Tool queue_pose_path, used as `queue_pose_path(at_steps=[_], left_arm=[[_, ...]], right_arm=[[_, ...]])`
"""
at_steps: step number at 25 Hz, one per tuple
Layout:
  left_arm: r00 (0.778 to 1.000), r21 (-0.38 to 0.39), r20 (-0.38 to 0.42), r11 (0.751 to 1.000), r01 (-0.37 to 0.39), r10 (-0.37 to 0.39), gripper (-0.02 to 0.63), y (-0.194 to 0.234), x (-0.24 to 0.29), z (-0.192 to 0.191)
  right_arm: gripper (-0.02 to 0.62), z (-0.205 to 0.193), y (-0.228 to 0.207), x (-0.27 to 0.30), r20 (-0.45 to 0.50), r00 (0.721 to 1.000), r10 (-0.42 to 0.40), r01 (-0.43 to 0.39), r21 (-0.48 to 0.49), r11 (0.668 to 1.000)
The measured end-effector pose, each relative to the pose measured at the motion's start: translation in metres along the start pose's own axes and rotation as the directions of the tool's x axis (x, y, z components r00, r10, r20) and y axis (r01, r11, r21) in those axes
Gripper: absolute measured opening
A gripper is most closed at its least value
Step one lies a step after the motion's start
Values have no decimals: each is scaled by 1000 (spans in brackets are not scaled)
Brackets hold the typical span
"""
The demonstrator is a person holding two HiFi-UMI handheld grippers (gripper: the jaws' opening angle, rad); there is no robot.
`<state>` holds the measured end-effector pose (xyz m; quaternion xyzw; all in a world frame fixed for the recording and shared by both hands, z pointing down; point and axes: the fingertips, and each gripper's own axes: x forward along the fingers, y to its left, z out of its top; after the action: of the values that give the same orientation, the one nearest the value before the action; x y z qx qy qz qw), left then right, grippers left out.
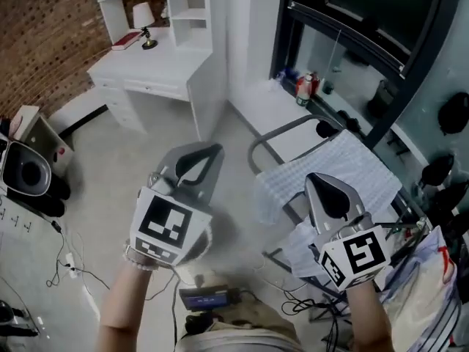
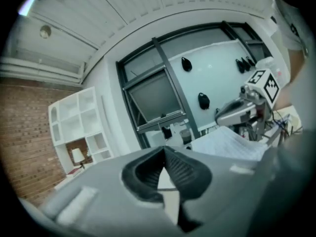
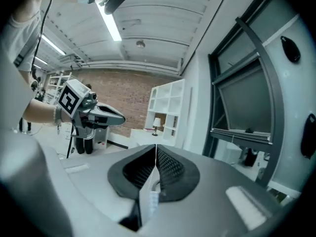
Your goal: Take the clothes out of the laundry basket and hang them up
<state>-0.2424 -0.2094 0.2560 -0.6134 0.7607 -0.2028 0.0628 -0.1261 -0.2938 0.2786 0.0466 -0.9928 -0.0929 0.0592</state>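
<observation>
A white checked cloth [image 1: 333,169] lies draped over a grey tube rack [image 1: 282,130] by the window; it also shows in the left gripper view as a pale sheet [image 2: 227,142]. My left gripper [image 1: 213,150] is held level over the floor, left of the rack, jaws shut with nothing in them [image 2: 164,150]. My right gripper [image 1: 317,179] hovers over the near edge of the cloth, also shut and empty [image 3: 156,147]. Each gripper sees the other: the right one [image 2: 237,113], the left one [image 3: 106,116]. No laundry basket shows.
A white desk and shelf unit [image 1: 150,72] with a small lamp stands at the back left. A black speaker [image 1: 26,171] and cables [image 1: 66,266] lie on the floor at left. Bottles [image 1: 304,86] sit by the dark window frame. Striped fabric [image 1: 432,292] hangs at lower right.
</observation>
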Motion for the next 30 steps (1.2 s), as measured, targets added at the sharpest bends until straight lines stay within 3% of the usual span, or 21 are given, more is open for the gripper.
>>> queue_pose_path(at_steps=[5, 10, 15, 20, 25, 30], left_arm=[[986, -63, -75, 986, -156, 152, -8, 27, -115, -43], [946, -108, -194, 953, -283, 259, -8, 37, -214, -98], [908, -231, -233, 887, -399, 348, -8, 43, -294, -136], [893, -261, -278, 866, -425, 355, -8, 36, -335, -166], [886, -292, -312, 853, -432, 342, -8, 33, -349, -184], [891, -295, -317, 859, -418, 325, -8, 35, -352, -192]], right_arm=[[8, 10, 99, 28, 17, 985, 171, -170, -39, 985], [5, 9, 186, 55, 54, 940, 337, -336, -29, 941], [5, 0, 255, 69, 32, 908, 418, -417, -35, 908], [5, -14, 298, 71, -19, 884, 468, -468, -16, 884], [5, -20, 313, 74, -57, 877, 476, -476, 19, 879], [5, -25, 319, 78, -74, 871, 485, -484, 27, 874]])
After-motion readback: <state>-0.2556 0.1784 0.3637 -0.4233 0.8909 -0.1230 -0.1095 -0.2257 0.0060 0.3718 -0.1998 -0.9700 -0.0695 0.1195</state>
